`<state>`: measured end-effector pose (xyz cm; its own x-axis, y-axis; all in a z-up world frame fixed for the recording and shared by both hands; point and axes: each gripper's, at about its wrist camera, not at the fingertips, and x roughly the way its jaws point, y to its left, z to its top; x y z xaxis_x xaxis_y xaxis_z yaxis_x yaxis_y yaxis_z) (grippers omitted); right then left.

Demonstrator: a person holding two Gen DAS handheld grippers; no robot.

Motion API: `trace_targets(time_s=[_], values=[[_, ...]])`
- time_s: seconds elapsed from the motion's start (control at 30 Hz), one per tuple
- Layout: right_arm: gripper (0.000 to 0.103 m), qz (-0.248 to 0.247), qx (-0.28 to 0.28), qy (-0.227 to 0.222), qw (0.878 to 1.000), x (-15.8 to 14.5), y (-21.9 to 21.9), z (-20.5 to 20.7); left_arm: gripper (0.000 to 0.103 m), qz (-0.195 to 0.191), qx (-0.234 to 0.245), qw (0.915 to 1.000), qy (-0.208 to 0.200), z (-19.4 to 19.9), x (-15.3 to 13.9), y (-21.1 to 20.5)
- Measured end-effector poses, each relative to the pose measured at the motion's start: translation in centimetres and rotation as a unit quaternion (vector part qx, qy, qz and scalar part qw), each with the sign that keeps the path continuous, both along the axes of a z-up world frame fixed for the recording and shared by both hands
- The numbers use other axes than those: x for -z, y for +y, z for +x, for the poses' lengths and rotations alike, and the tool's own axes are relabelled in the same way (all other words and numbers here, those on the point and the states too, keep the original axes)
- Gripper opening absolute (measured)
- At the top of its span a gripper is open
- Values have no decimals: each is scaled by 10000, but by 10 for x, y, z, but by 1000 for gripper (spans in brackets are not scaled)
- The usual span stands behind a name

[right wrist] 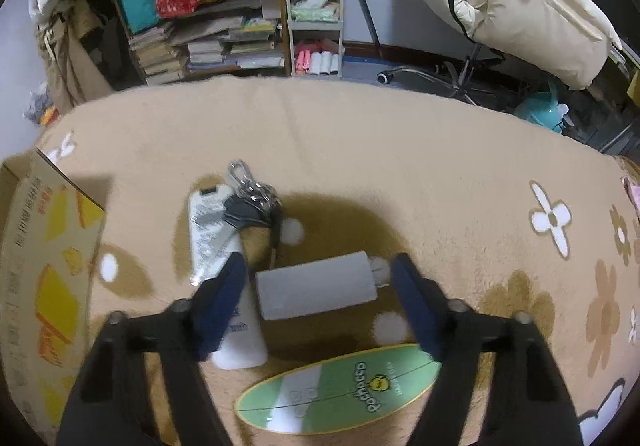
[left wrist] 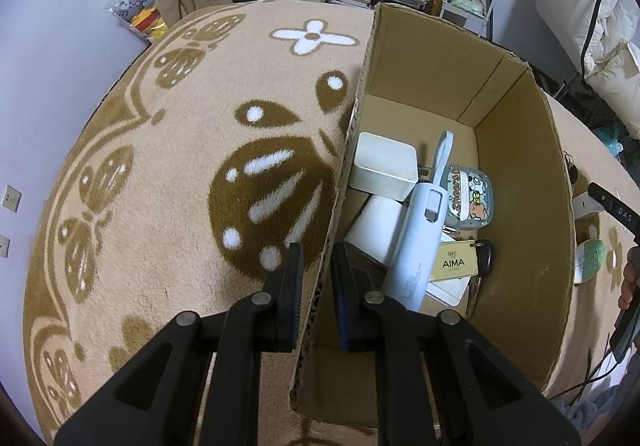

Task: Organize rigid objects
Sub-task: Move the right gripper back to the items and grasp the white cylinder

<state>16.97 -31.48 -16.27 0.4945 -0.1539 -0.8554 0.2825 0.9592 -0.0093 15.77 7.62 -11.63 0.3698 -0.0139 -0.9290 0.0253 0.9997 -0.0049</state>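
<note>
In the left wrist view, my left gripper (left wrist: 318, 266) is shut on the left wall of an open cardboard box (left wrist: 520, 174), one finger inside and one outside. The box holds a white square container (left wrist: 384, 166), a pale blue handheld device (left wrist: 420, 238), a cartoon-printed case (left wrist: 470, 196), an AIMA key tag (left wrist: 454, 262) and other white items. In the right wrist view, my right gripper (right wrist: 316, 278) is open, straddling a grey rectangular block (right wrist: 316, 286) on the blanket. A white tube (right wrist: 224, 266), a key bunch (right wrist: 252, 202) and a green oval case (right wrist: 340, 386) lie around it.
A tan blanket (left wrist: 180, 166) with brown and white flower patterns covers the surface. The box's printed outer side (right wrist: 48, 266) stands at the left of the right wrist view. Bookshelves (right wrist: 208, 26), a trolley (right wrist: 316, 14) and a chair (right wrist: 520, 6) stand beyond the far edge.
</note>
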Motion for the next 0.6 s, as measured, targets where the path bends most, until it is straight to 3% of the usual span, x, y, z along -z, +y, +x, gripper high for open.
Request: trace_targets(time_s=[0.1, 0.17, 0.6], values=[[74, 153, 7, -82, 9998, 3, -4, 0, 12, -13, -7, 10000, 3, 0, 0, 0], [66, 233, -13, -116, 9997, 3, -4, 0, 13, -1, -2, 10000, -2, 0, 0, -1], [67, 290, 0, -121, 9995, 5, -1, -2, 13, 40, 6, 10000, -6, 0, 0, -2]])
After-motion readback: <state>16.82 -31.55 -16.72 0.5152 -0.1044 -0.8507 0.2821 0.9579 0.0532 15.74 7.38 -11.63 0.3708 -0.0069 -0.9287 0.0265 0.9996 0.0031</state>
